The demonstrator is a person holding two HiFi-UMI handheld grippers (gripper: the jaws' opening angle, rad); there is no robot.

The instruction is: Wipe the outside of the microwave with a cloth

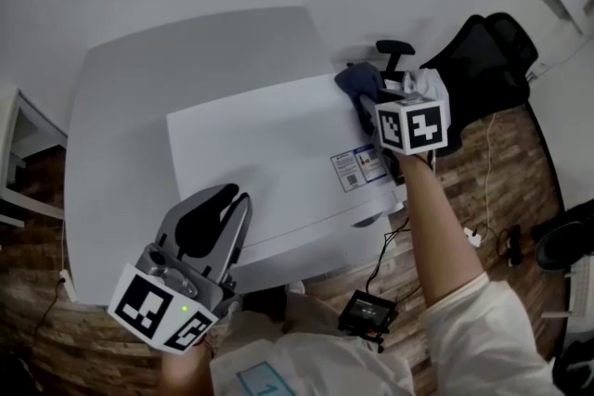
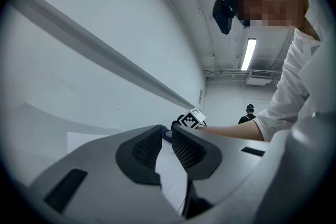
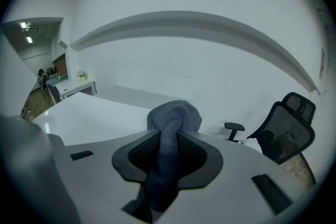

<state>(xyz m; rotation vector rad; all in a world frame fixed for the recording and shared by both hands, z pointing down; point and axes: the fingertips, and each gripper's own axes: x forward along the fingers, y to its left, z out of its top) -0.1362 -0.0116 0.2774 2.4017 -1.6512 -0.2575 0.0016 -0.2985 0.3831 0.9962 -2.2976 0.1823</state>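
Left gripper [image 1: 234, 197]: jaws a sliver apart, nothing between them, by the microwave's near left edge.
Microwave [image 1: 269, 162]: white box on white table [image 1: 121, 107], smooth top.
Cloth [image 1: 357, 83]: blue-grey, at the microwave's far right top corner. Probably soft, light and bunchy; best gripped at a thick fold.
Right gripper [image 3: 169, 139]: pinching the bunched cloth.

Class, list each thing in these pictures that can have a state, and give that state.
Microwave: door looks shut.
Cloth: bunched, pinched between jaws, at the microwave's far right top corner.
Right gripper: shut on the cloth.
Left gripper: jaws a narrow gap apart, nothing between them.
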